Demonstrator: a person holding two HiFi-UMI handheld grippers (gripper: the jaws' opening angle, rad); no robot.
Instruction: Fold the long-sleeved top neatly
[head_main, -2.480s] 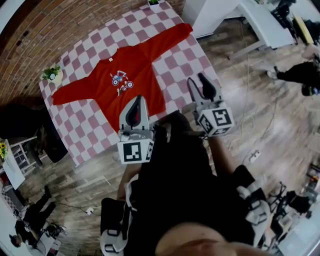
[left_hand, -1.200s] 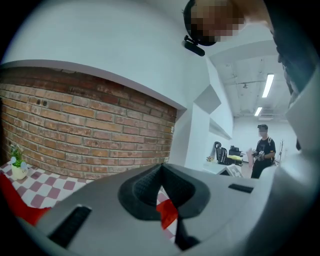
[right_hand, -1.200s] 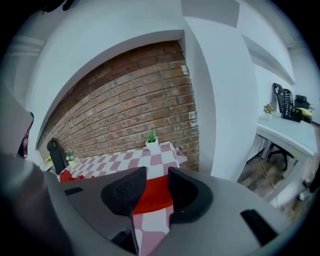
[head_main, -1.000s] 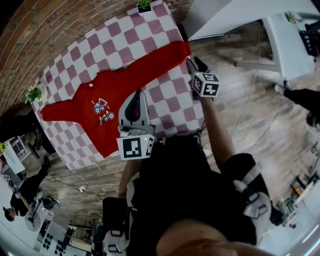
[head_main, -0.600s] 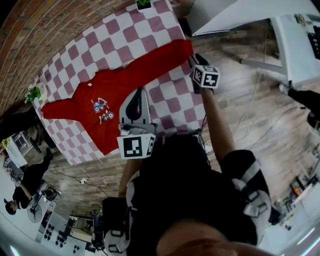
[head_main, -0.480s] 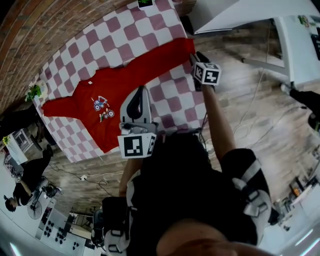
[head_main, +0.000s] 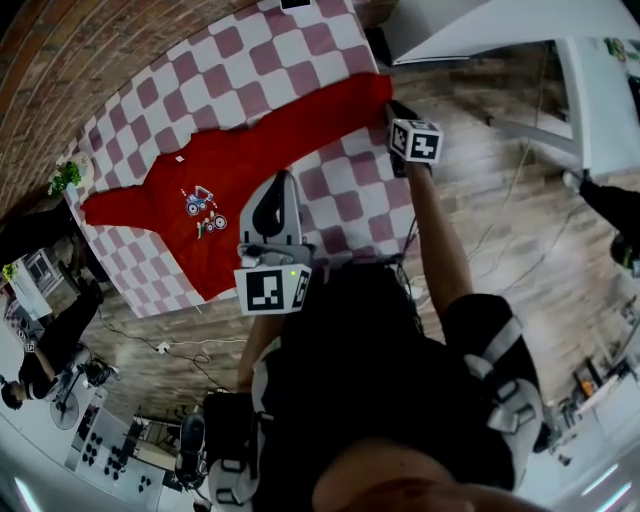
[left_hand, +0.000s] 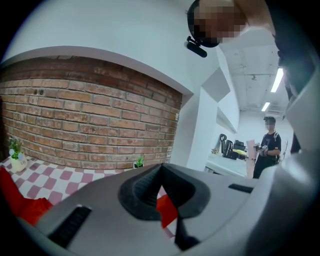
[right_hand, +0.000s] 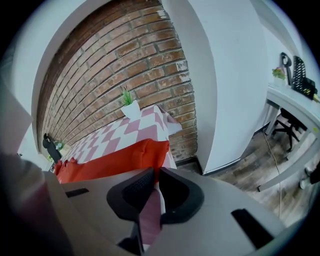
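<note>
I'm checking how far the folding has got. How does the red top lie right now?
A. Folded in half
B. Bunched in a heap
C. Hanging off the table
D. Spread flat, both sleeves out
D: the red top lies spread flat on the checked tablecloth, both sleeves stretched out.

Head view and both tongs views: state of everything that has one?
long-sleeved top: unfolded, spread flat, sleeves out.
tablecloth: laid flat, top lying on it.
left tongs: shut, nothing held.
right tongs: just been closing, narrow gap left, tips at the sleeve cuff; grip unclear.
</note>
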